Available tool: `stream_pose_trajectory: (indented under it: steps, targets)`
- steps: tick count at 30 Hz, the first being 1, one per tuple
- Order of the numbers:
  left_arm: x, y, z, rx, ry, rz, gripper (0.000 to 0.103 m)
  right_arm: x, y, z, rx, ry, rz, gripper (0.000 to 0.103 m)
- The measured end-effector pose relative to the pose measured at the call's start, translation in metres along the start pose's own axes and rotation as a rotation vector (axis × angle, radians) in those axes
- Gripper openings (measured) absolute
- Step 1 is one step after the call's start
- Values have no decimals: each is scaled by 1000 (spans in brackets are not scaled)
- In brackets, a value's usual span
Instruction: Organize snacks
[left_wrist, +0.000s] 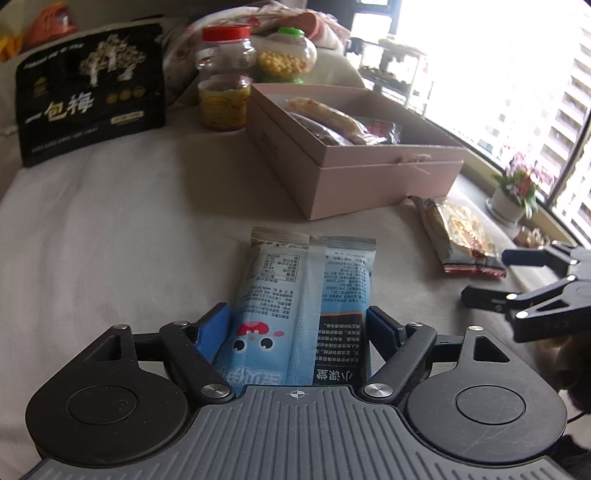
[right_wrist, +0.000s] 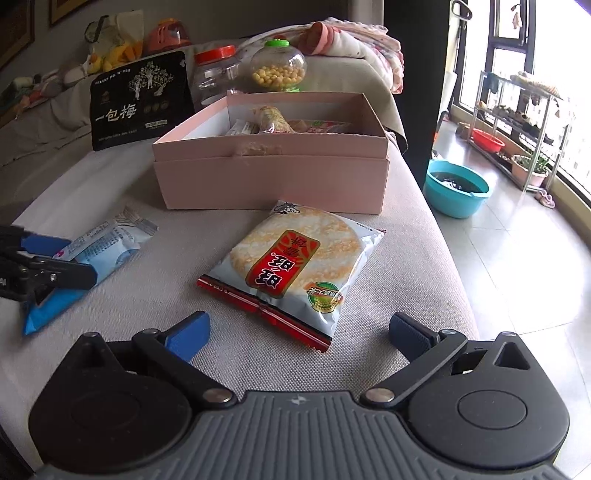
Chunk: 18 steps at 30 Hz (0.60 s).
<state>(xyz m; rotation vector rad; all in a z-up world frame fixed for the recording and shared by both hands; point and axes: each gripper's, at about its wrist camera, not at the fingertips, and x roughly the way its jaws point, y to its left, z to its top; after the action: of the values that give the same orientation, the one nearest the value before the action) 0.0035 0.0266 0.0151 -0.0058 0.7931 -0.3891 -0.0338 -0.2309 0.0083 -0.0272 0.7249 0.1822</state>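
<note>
While the left claw (left_wrist: 297, 321) straddles the blue snack packet (left_wrist: 303, 295) on the beige cushion (right_wrist: 413, 229), whether it is clamped on it cannot be told; right claw (right_wrist: 299, 332), apart, sits just short of the rice cracker packet (right_wrist: 295, 262) before the pink box (right_wrist: 269, 177).

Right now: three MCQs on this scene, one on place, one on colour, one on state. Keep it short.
1. Where is the rice cracker pack?
A. inside the box
B. on the cushion in front of the pink box
C. on the floor

2. What colour is the lid of the jar of yellow balls?
A. green
B. blue
C. white

3. How is the right gripper?
A. shut on a jar
B. shut on the pack
C. open, empty

Key: 1 B, it lies flat before the box wall; 2 A, green cap shows; 3 C, the fingers stand apart with nothing between them.
</note>
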Motion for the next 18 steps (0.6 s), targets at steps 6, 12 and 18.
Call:
stream_pose_trajectory:
  steps: [6, 12, 18]
  targets:
    - [-7, -5, -13, -26, -34, -11, 84, -7, 0, 32, 129, -24, -24, 102]
    - [-11, -6, -17, -37, -45, -29, 84, 34, -13, 54, 257, 84, -58, 102]
    - [-12, -8, -21, -26, -57, -30, 84, 39, 8, 56, 153, 79, -89, 89]
